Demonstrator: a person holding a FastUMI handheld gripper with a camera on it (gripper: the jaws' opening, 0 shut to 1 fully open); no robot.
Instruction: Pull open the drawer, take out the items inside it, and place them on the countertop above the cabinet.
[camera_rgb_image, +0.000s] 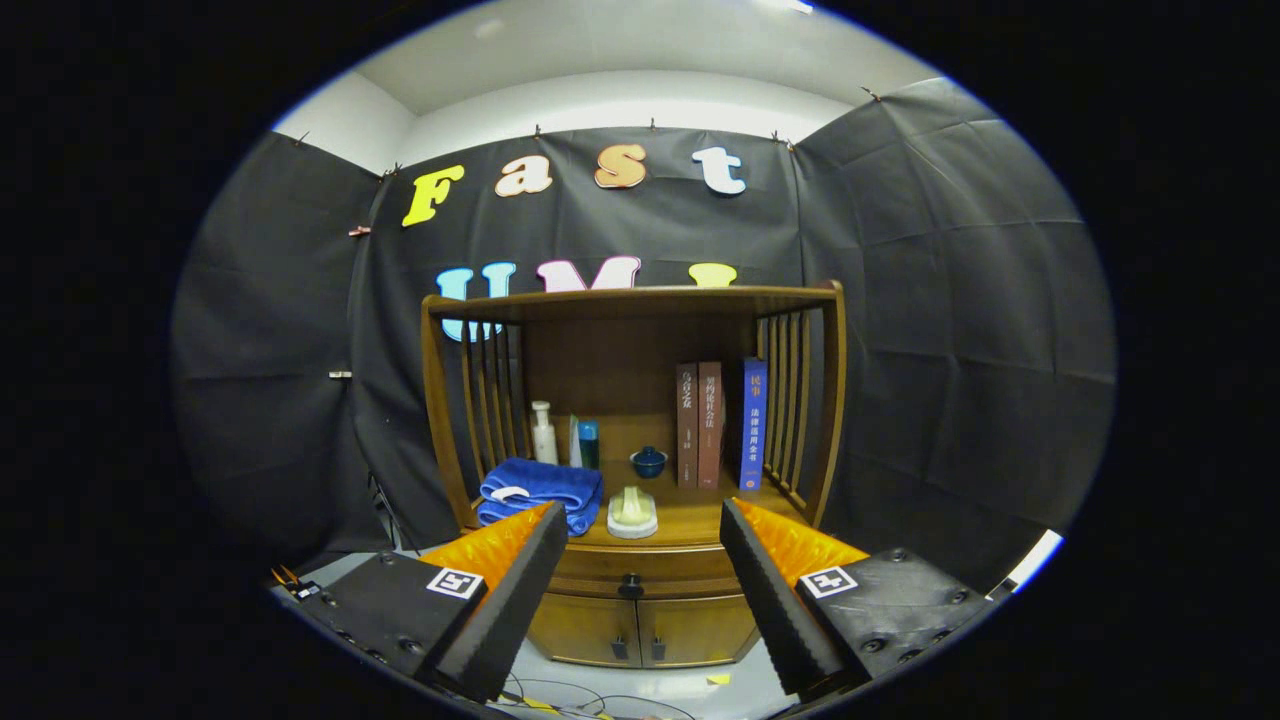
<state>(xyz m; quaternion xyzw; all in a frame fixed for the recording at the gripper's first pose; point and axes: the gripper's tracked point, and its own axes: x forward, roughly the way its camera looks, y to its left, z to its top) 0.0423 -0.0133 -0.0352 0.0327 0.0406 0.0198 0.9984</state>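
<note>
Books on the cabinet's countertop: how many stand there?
3: two brown books side by side and a blue book right of them, upright beyond the open gripper. None seems hidden.

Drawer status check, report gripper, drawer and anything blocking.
Gripper open, holding nothing, short of cabinet. Drawer closed, knob centred between fingers. Nothing between fingers and knob.

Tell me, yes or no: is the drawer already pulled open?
No. The drawer sits flush in the cabinet, its knob untouched beyond the open gripper.
</note>
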